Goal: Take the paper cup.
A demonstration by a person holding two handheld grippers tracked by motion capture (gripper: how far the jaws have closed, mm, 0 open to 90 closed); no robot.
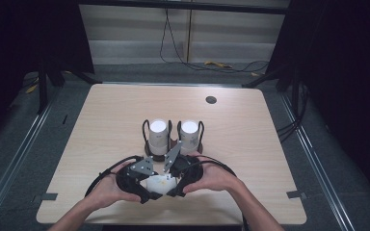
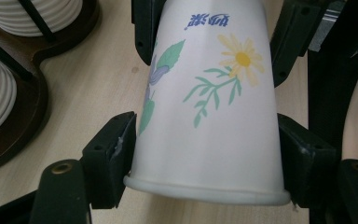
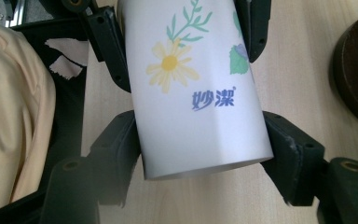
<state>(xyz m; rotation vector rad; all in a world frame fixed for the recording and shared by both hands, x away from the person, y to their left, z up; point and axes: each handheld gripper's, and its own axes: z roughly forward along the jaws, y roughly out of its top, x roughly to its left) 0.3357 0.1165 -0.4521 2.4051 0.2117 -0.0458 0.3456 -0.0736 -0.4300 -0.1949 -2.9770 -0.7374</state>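
From the high view, a dark wooden two-post holder [image 1: 173, 147] carrying two stacks of white ribbed paper cups [image 1: 158, 131] stands just beyond the hands on the pale wooden table [image 1: 250, 144], while the left gripper [image 1: 147, 185] and right gripper [image 1: 173, 180] meet from either side over a white flower-printed paper cup [image 1: 160, 184] lying near the table's near edge. In the left gripper view, that gripper's jaws clamp the cup [image 2: 209, 107] at its rolled rim end, the holder [image 2: 32, 88] off to the left. In the right gripper view, its jaws press on the cup's [image 3: 196, 93] base end, a hand [image 3: 14, 112] at left.

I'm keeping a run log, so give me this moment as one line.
scene: paper cup lying sideways above table | left gripper: shut on rim end | right gripper: shut on base end | stand: two cup stacks behind
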